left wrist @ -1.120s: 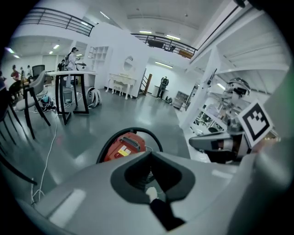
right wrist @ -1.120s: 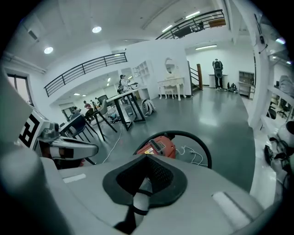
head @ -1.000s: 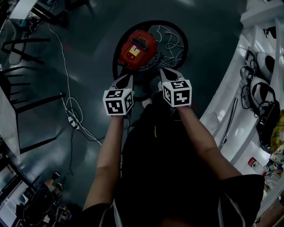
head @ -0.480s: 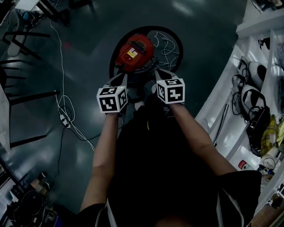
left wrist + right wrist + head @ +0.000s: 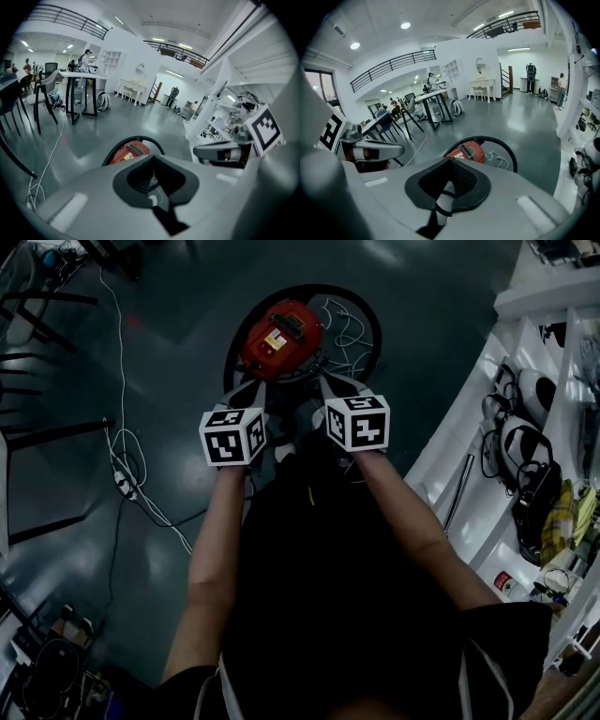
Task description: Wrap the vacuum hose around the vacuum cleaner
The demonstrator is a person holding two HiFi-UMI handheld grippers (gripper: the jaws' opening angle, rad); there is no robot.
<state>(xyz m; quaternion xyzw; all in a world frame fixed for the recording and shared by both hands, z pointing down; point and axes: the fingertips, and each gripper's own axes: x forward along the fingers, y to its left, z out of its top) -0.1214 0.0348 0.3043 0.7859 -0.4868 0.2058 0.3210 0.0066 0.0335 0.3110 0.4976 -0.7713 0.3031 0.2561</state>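
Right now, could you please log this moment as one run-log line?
left hand-held gripper shut | right hand-held gripper shut | black hose ringed around red vacuum cleaner

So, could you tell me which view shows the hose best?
The head view: from above, the hose shows as a nearly full loop round the vacuum. The left gripper view shows only its far arc, and the right gripper view likewise; the near part is hidden in both.
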